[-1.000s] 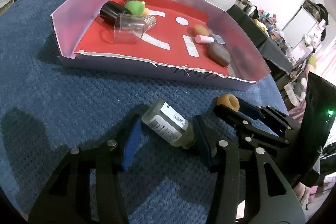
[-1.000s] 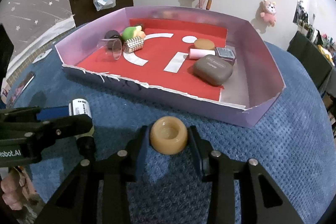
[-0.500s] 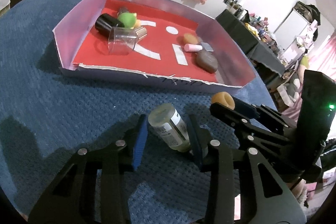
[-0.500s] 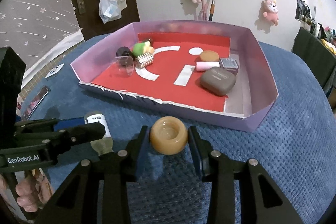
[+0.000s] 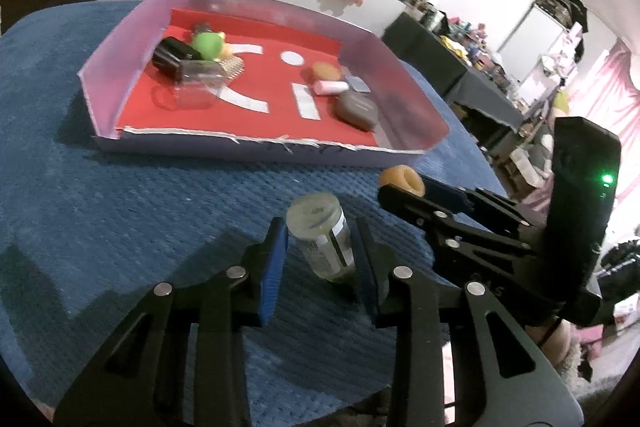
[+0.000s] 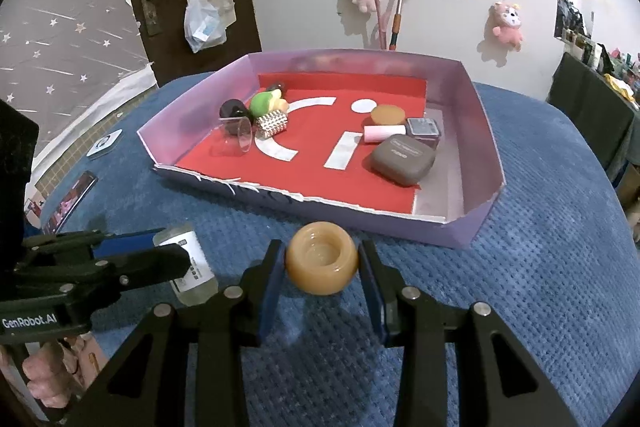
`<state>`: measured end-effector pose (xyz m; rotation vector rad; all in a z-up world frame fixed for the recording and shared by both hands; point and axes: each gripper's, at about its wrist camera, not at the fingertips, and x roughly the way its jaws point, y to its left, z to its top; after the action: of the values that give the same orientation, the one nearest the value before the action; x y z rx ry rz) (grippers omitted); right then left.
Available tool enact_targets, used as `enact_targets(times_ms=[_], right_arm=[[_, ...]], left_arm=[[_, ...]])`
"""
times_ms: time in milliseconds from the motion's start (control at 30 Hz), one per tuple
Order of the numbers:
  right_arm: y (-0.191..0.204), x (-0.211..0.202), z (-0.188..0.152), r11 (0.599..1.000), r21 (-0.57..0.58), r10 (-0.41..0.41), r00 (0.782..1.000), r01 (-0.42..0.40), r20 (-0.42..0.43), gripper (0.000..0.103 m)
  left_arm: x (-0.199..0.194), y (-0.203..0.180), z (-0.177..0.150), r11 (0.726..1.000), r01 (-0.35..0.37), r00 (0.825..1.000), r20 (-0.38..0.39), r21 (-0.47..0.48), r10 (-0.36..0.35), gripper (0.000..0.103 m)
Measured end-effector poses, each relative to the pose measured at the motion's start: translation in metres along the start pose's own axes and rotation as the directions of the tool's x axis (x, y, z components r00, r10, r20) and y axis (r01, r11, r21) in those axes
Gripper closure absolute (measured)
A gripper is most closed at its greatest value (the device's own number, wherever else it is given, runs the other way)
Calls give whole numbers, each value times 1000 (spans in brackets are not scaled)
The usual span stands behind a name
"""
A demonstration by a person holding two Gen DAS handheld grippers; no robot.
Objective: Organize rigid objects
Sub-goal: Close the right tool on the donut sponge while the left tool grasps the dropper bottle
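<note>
Just in front of the shallow lilac cardboard tray with a red liner [image 6: 486, 131] [image 5: 100, 67], above the blue textured cloth [image 6: 540, 287] [image 5: 100, 227], both grippers carry something. The left gripper [image 5: 320, 259] [image 6: 160, 257] is closed narrowly on a small clear glass bottle with a white printed label [image 5: 322, 241] [image 6: 190, 267], pinched between its blue pads and tilted, cap end toward the tray. The right gripper [image 6: 322, 267] [image 5: 404, 187] clamps a round tan waxy ring-shaped piece with a hollow top [image 6: 322, 257] [image 5: 401, 178], its hollow facing up toward the camera, close to the tray's near wall.

Inside the tray, toward its left far corner, a clear plastic cup on its side [image 6: 238, 137] [image 5: 192, 87] lies against a black cylinder [image 6: 232, 108] [image 5: 170, 57], a green rounded toy [image 6: 264, 102] [image 5: 206, 44] and a silver studded block [image 6: 272, 123]. Toward the tray's right side sit a flat tan disc [image 6: 387, 114] [image 5: 325, 69], a pink cylinder [image 6: 383, 133] [image 5: 330, 87], a small grey square [image 6: 423, 127] and a brown rounded case [image 6: 402, 159] [image 5: 357, 109], near one another.
</note>
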<state>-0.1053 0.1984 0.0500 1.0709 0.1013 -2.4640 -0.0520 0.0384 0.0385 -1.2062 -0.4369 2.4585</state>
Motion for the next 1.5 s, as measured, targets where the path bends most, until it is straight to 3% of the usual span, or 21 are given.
enact_targets(times_ms=[267,433,667,733,867,1033,1133,1200,1500], right_arm=[[-1,-1,-4,1000,6,18,1000,-18,-7,63],[-9,3,-6,1000,17,-23,999,24,-34,63],[-18,18,-20,999,33,-37,995,40,-87,63],[-16,19,-22,998,21,-51,995,53,-82,62],[-15,19,-23,998,7,-66,995,67,-80,61],[-13,18,-25,996,-19,-85,994,84,-73,61],[-10,18,-26,994,-35,-101,992,99,-69,63],[-10,18,-25,994,-39,-101,992,98,-70,63],[-7,12,-23,997,-24,-72,996,70,-56,63]], left_arm=[[22,-9,-7,998,64,995,-80,16,-62,90],[29,3,3,999,34,997,-75,-37,-37,92],[41,6,15,999,-35,997,-75,-42,32,90],[47,6,17,998,-28,996,-82,-53,24,83],[53,8,20,995,-83,994,-74,-61,78,47],[60,9,25,993,-94,994,-67,-73,89,46],[63,4,26,992,-111,992,-60,-63,107,48],[65,1,25,994,-94,994,-67,-57,90,71],[56,-1,19,997,-64,996,-61,-36,62,75]])
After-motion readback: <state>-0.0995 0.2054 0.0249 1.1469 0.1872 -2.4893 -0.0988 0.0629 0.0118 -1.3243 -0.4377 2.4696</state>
